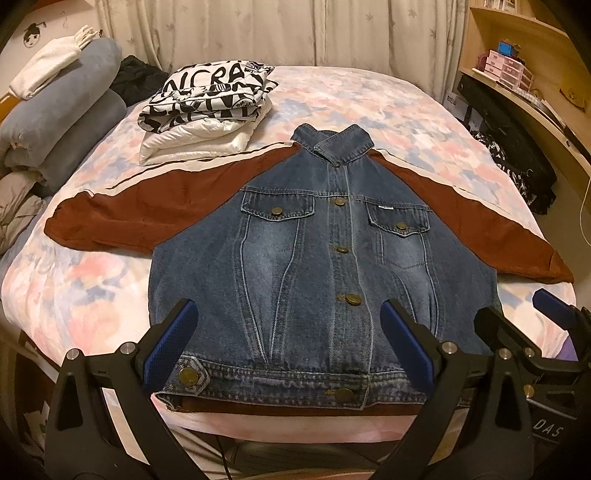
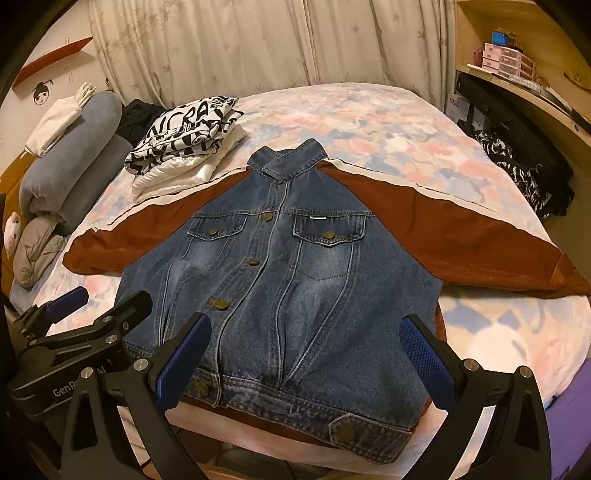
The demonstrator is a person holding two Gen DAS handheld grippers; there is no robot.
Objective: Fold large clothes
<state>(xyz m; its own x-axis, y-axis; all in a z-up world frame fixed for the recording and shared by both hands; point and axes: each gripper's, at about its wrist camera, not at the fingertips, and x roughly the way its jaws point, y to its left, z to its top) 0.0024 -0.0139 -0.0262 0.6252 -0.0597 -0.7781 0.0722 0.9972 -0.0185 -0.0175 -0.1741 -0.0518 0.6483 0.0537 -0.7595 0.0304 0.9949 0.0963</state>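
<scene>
While jacket [image 1: 325, 258] lies flat, both grippers' fingers [image 1: 404, 341] spread nr hem.

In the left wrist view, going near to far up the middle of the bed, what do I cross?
Left tongs, open over the hem → denim jacket's waistband → its chest pockets → its collar → bare floral bedspread → curtain.

Faded denim jacket [image 1: 325, 266] with matt rust cloth sleeves, dull brass buttons, soft floral bedspread [image 1: 369, 96]
</scene>
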